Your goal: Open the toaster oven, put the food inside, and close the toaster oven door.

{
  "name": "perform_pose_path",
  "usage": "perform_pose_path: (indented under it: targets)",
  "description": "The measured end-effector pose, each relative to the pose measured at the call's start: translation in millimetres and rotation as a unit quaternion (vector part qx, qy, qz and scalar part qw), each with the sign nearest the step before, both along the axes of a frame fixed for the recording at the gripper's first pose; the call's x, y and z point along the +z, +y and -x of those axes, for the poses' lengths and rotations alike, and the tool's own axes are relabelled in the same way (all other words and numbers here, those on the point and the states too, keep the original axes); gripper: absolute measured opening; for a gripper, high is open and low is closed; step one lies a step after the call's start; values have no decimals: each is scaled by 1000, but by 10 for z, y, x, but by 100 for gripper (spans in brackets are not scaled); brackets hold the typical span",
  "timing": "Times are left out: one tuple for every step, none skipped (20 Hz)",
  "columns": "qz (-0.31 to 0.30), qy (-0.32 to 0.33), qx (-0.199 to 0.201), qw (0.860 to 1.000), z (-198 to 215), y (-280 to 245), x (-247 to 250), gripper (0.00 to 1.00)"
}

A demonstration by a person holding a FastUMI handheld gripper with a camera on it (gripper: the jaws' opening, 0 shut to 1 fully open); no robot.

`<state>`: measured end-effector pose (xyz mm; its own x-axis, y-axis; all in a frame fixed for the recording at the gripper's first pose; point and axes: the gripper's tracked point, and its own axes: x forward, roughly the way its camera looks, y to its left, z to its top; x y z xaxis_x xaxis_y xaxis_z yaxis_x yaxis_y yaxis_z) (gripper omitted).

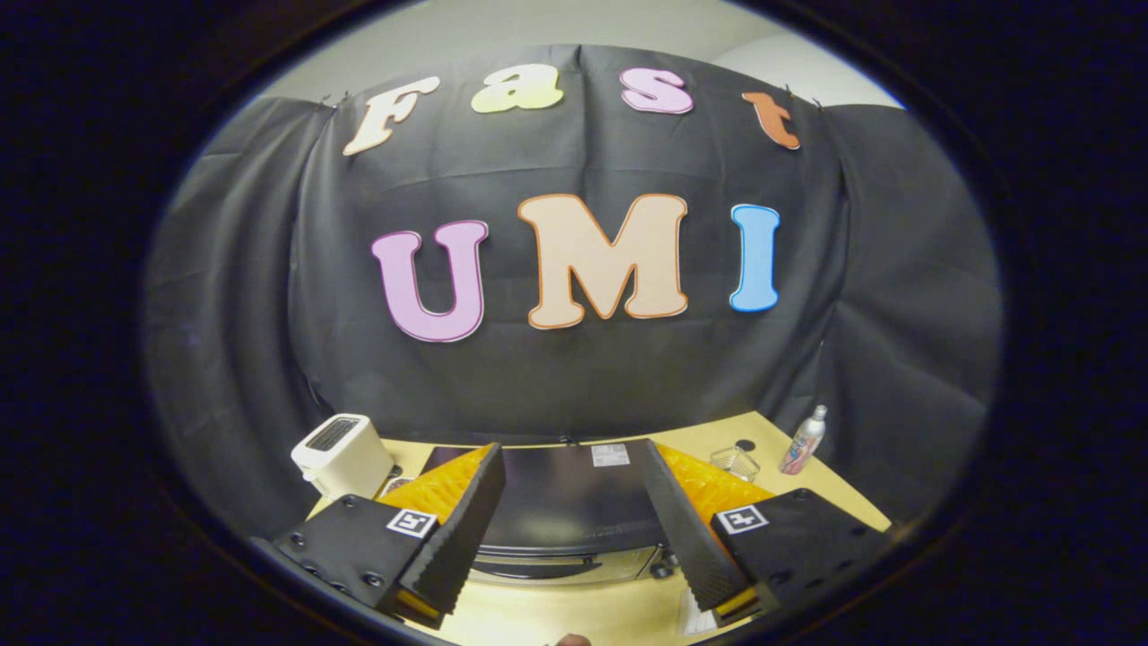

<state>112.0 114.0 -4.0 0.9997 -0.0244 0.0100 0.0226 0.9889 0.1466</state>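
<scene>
The fingers (574, 538) stand wide apart, grasping nothing, held above the desk (574, 615). The oven (574, 516) lies straight ahead and below, framed in the gap between them; its dark top shows from above, and its long axis runs crosswise to the fingers, from one to the other. Its door (565, 563) faces back toward the fingers, with a curved handle (538, 567) just under the top's near edge. The door appears shut, though the steep angle shows only a strip of it. Knobs (664, 565) sit at the right end of the front, close to the right finger. A shut door fits both ends of the job, before opening or after closing, and I cannot make out any food, so I cannot tell which. The handle lies nearer the left finger than the right.

A pale sticker (610, 455) sits on the oven top, its print too small to read. Beyond the left finger stands a white toaster (343, 453); beyond the right, a small wire basket (735, 462) and a spray bottle (803, 440) whose label I cannot read.
</scene>
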Motion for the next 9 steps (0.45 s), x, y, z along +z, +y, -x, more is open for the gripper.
perform_pose_path:
  targets:
    - [-3, -2, 3, 1000, 19, -37, 26, 97]
    - [-2, -5, 5, 1000, 56, -78, 46, 97]
    - [0, -8, 5, 1000, 77, -117, 63, 97]
    - [2, -10, 7, 1000, 98, -156, 82, 97]
    - [4, -12, 10, 1000, 122, -185, 102, 97]
    - [6, -15, 14, 1000, 156, -215, 113, 97]
    - [7, -18, 17, 1000, 189, -247, 125, 97]
    - [5, -20, 20, 1000, 226, -279, 125, 97]
    - [4, -22, 24, 999, 266, -309, 134, 97]
